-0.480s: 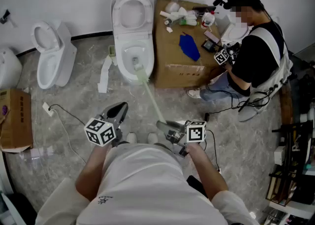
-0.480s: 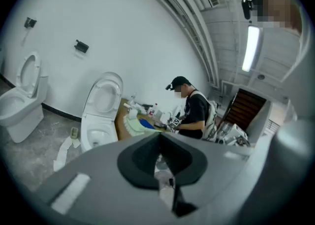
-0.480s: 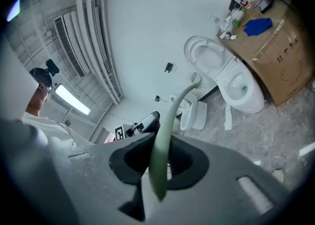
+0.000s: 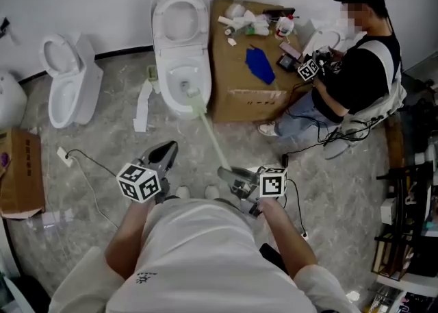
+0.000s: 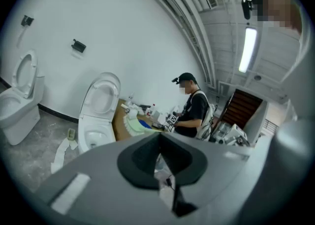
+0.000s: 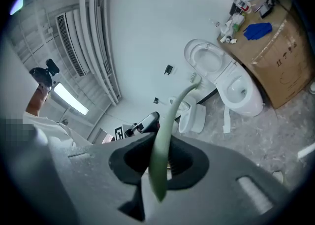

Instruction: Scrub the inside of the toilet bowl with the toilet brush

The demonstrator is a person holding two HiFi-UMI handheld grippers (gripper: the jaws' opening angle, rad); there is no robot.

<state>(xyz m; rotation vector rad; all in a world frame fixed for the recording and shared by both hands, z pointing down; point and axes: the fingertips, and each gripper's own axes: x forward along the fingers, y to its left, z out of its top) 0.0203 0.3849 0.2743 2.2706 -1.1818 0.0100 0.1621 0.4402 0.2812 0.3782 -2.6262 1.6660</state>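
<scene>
The white toilet (image 4: 176,58) stands open against the wall, also seen in the left gripper view (image 5: 96,120) and the right gripper view (image 6: 236,83). A pale green toilet brush (image 4: 209,133) slants from my right gripper up to the bowl, its head resting at the bowl's front rim. My right gripper (image 4: 231,179) is shut on the low end of the handle; the handle (image 6: 179,101) rises clamped between its jaws (image 6: 165,138). My left gripper (image 4: 164,155) hangs above the floor left of the handle, shut and empty (image 5: 159,138).
A cardboard box (image 4: 236,96) with bottles and a blue cloth (image 4: 260,65) stands right of the toilet. A person (image 4: 352,65) sits beyond it. A second toilet (image 4: 68,79) stands at the left, a paper strip (image 4: 142,103) and a cable (image 4: 85,157) lie on the floor.
The head view has turned a little, so the toilets sit slightly further left. The seated person has shifted up and to the right. Both grippers and the brush hold their places.
</scene>
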